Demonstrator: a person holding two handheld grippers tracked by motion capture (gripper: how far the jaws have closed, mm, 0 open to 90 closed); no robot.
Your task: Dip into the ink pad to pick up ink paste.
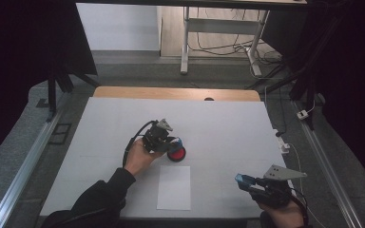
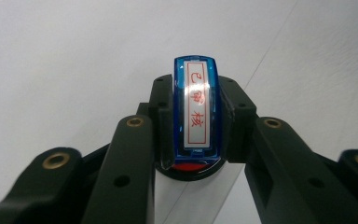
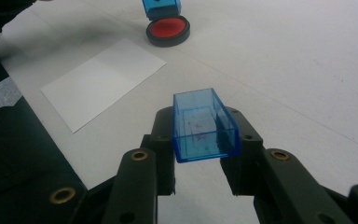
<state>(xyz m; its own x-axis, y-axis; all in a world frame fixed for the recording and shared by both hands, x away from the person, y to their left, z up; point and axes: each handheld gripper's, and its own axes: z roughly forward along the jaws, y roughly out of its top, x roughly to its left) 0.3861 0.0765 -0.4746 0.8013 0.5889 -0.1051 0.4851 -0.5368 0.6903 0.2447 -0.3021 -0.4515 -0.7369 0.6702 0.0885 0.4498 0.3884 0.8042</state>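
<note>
My left gripper point(image 1: 172, 141) is shut on a blue stamp point(image 2: 196, 109) that bears a white label with red characters. The stamp stands upright over a round ink pad point(image 1: 176, 154), red inside a black rim. Its base is at or just above the red surface point(image 2: 193, 167); contact is hidden. My right gripper point(image 1: 245, 181) rests near the table's front right edge, shut on a clear blue cap point(image 3: 203, 126) whose open side faces up. From the right gripper view, the stamp point(image 3: 161, 8) and the ink pad point(image 3: 168, 29) lie far ahead.
A white sheet of paper point(image 1: 174, 187) lies flat on the white table point(image 1: 228, 128) in front of the ink pad, between the two hands. The person's dark left sleeve point(image 1: 95, 199) enters from the bottom. A cable and small plugs lie off the table's right edge.
</note>
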